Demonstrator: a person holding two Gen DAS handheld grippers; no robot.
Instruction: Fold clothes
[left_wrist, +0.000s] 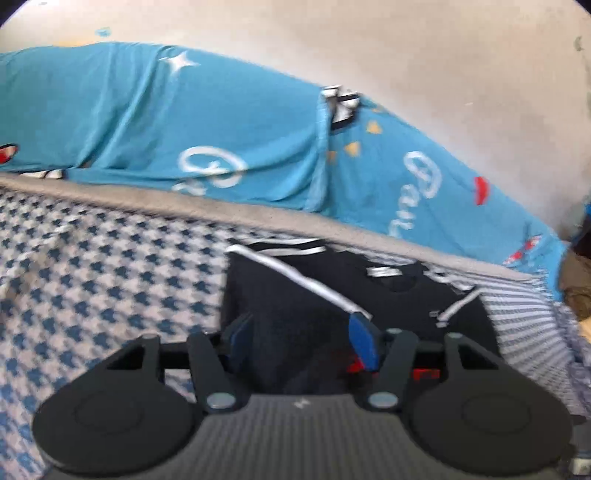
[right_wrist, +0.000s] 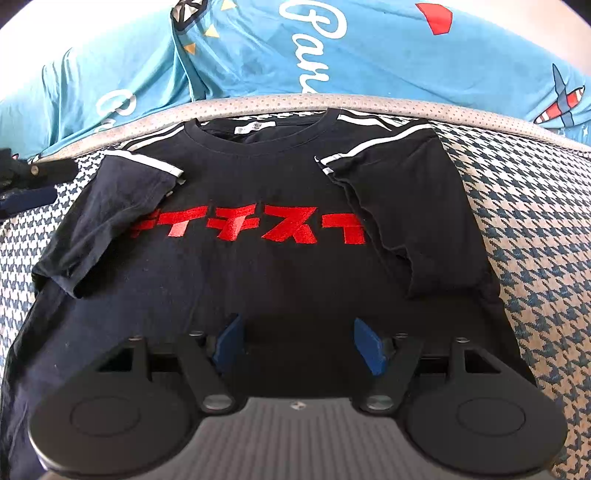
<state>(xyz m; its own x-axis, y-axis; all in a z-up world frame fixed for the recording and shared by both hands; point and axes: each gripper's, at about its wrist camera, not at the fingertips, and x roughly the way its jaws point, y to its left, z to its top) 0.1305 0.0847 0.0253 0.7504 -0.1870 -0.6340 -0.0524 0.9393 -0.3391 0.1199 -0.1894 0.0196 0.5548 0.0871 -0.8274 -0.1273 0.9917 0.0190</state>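
Observation:
A black T-shirt (right_wrist: 280, 280) with red characters and white shoulder stripes lies face up on the bed, neck toward the far edge. Both short sleeves are folded inward over the chest. My right gripper (right_wrist: 299, 341) hovers open over the shirt's lower middle, with nothing between its blue pads. In the left wrist view the same shirt (left_wrist: 295, 295) is seen from its side, white stripe running across. My left gripper (left_wrist: 301, 338) is open just above the folded sleeve, and its pads press on nothing. One of its fingers (right_wrist: 26, 199) shows at the left edge of the right wrist view.
The shirt rests on a blue-and-white houndstooth bedcover (right_wrist: 535, 221) that spreads wide to the left (left_wrist: 92, 277). A grey mattress edge (right_wrist: 295, 101) runs behind the collar. Beyond it a bright blue sheet (left_wrist: 147, 110) with white script is draped against a pale wall (left_wrist: 406, 55).

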